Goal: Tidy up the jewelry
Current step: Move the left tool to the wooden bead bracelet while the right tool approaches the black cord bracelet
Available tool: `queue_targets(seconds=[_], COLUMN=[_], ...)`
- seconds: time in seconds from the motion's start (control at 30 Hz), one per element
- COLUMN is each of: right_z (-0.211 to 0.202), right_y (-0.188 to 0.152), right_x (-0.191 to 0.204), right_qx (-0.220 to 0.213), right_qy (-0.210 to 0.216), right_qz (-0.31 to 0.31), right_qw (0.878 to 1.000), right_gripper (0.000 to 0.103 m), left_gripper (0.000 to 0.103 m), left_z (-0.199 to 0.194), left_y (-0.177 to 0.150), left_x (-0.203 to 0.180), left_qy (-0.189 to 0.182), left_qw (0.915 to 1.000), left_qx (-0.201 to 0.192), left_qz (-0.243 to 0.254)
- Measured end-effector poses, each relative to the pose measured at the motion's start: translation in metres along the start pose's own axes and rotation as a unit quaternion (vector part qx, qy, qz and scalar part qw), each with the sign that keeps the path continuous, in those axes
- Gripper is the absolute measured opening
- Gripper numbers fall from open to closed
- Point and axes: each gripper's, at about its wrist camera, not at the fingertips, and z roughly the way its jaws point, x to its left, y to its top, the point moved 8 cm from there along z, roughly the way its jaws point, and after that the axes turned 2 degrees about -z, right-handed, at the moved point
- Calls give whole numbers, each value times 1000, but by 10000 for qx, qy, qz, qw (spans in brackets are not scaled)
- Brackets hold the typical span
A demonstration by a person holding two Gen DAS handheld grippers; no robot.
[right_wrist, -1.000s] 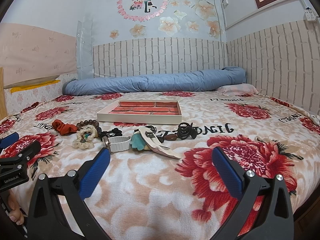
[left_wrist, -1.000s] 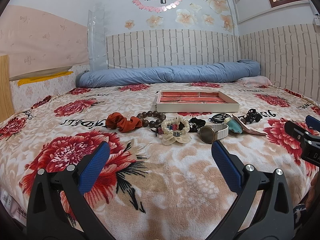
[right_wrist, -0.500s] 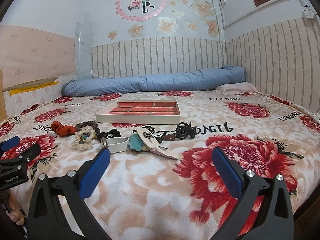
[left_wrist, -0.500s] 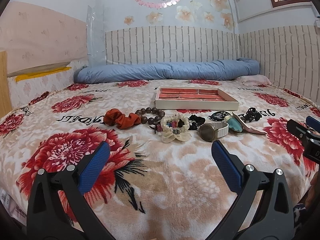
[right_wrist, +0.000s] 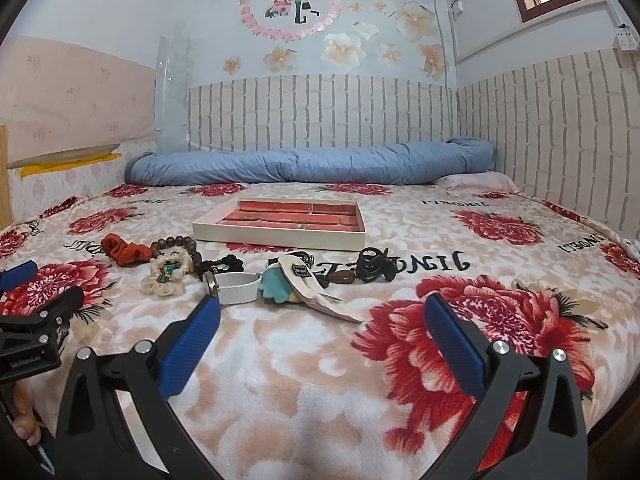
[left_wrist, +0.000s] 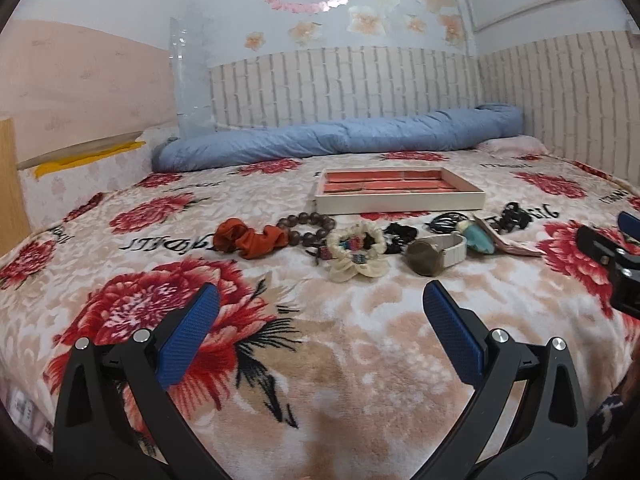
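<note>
- Centrally, a cream-walled jewelry tray (left_wrist: 400, 199) with red-lined compartments lies flat on the floral bed blanket (left_wrist: 304, 360), on the far side of a row of accessories; a rolled blue quilt (left_wrist: 340, 142) lies along the far wall.
- Left tool (left_wrist: 320, 312): hovers above the near part of the blanket, its blue-padded fingers (left_wrist: 188, 332) spread wide apart with nothing between them.
- Right tool (right_wrist: 322, 312): likewise held above the blanket with fingers (right_wrist: 454, 344) spread wide and gripping nothing; its left pad overlaps the watch in the right wrist view, and contact cannot be told.
- Row, left to right: an orange scrunchie (left_wrist: 250, 238) just beside a dark wooden bead bracelet (left_wrist: 310, 226); a cream flower-shaped scrunchie (left_wrist: 358, 252) with small coloured beads at its centre; a black hair tie (left_wrist: 398, 234); a watch (left_wrist: 436, 254) with a white strap and a dark round face.
- Further right: a teal plush piece (right_wrist: 274, 282) touching a long cream hair clip (right_wrist: 316, 288); a brown oval bead (right_wrist: 340, 278); a black claw clip (right_wrist: 374, 266) near the tray's right corner.
- Each tool appears at the edge of the other's view, well apart from the row.
</note>
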Motion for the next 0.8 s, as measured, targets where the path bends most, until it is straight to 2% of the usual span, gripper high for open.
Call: queue_targets(seconds=[0.23, 0.37, 0.47, 0.57, 0.8], right_z=[11, 19, 26, 38, 84], right_y=[1, 17, 34, 46, 52], right_x=[6, 7, 10, 11, 18], right_qx=[167, 177, 126, 118, 533], right_qy=[-16, 14, 97, 89, 94], right_qz=[-69, 29, 74, 44, -127], right_qw=[9998, 9998, 9998, 9999, 9985], right_gripper=[99, 99, 99, 99, 99], left_gripper=[98, 98, 98, 98, 98], left_z=[8, 22, 33, 45, 74], left_y=[-1, 4, 11, 22, 52], left_x=[-1, -3, 0, 7, 17], left_qy=[-267, -333, -294, -342, -407], left_qw=[9993, 9982, 9978, 9975, 9968], left_qx=[242, 495, 579, 623, 691], left_qz=[-66, 12, 103, -22, -72])
